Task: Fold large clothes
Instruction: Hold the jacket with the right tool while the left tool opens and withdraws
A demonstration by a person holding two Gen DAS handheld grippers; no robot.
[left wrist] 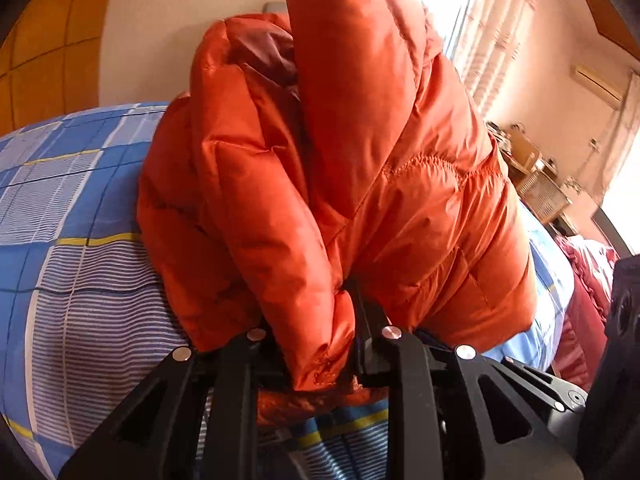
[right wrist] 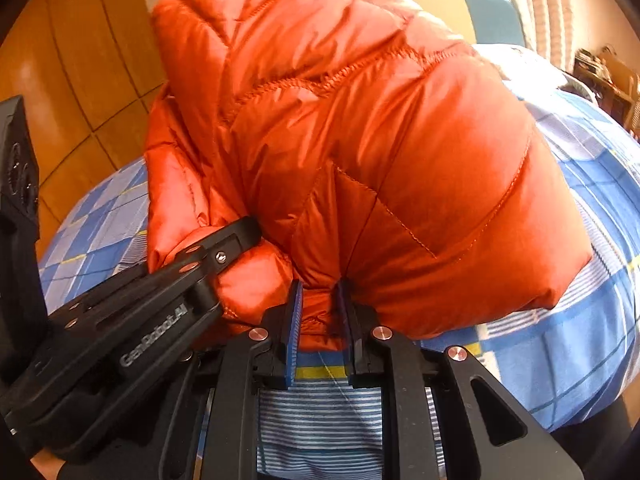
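A: Left gripper (left wrist: 320, 344) first. State?

B: Clamped on a puffy edge of the orange down jacket (left wrist: 340, 168). Fabric bulges between and over the black fingers; the pads themselves are mostly buried in it.

A: Right gripper (right wrist: 320, 320)?

B: Also clenched on the jacket. Blue pads (right wrist: 295, 332) press a narrow fold of the hem from both sides, jaws close together. In the right wrist view the left gripper shows at lower left, angled in, its tip sunk into the jacket just beside the right one's grip.

A: Where is the jacket?

B: Bunched and lifted up in front of both cameras, quilted seams visible, darker red lining (left wrist: 264, 52) showing at an opening near the top. Its lower part hangs over a bed with a blue checked sheet (left wrist: 72, 208); whether it touches the sheet I cannot tell.

A: Surroundings?

B: Wooden panelled wall (right wrist: 88, 80) to the left, bright curtained window (left wrist: 492, 32) at upper right, a red quilt (left wrist: 588, 292) at the far right edge of the bed, cluttered wooden shelving (left wrist: 532, 168) beyond.
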